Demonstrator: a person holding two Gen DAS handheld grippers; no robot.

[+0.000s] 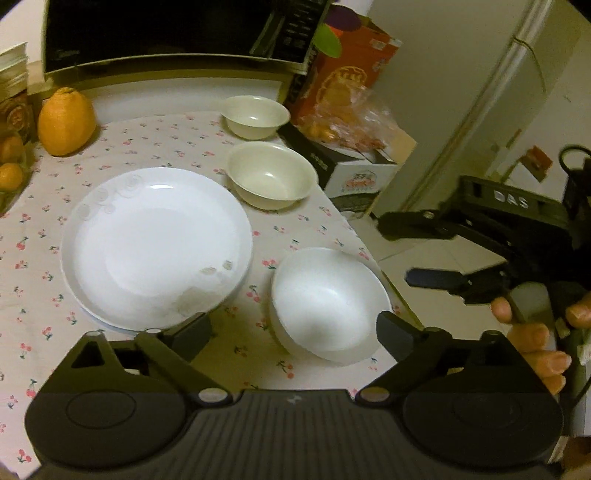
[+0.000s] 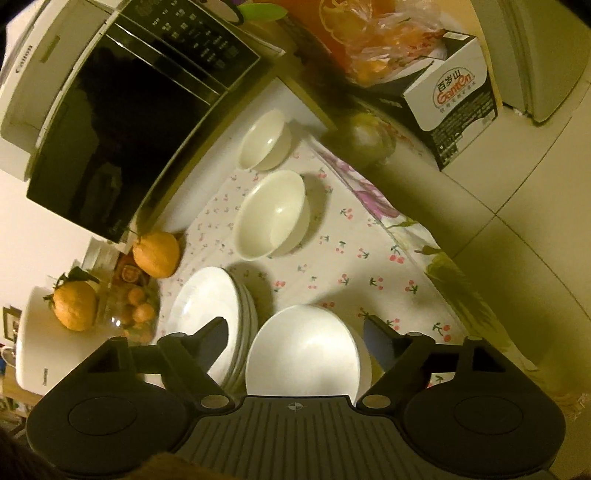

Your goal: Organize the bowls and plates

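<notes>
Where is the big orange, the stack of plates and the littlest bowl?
big orange (image 1: 66, 123), left wrist view, its front.
stack of plates (image 1: 155, 245), left wrist view, top plate's middle.
littlest bowl (image 1: 255, 116), left wrist view, inside.

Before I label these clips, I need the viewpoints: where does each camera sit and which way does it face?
Left wrist: on the left gripper, looking down at plates, white bowl; right gripper, fingers show.
Right wrist: on the right gripper, above that bowl.
Shared: plates, cream bowls, microwave.
</notes>
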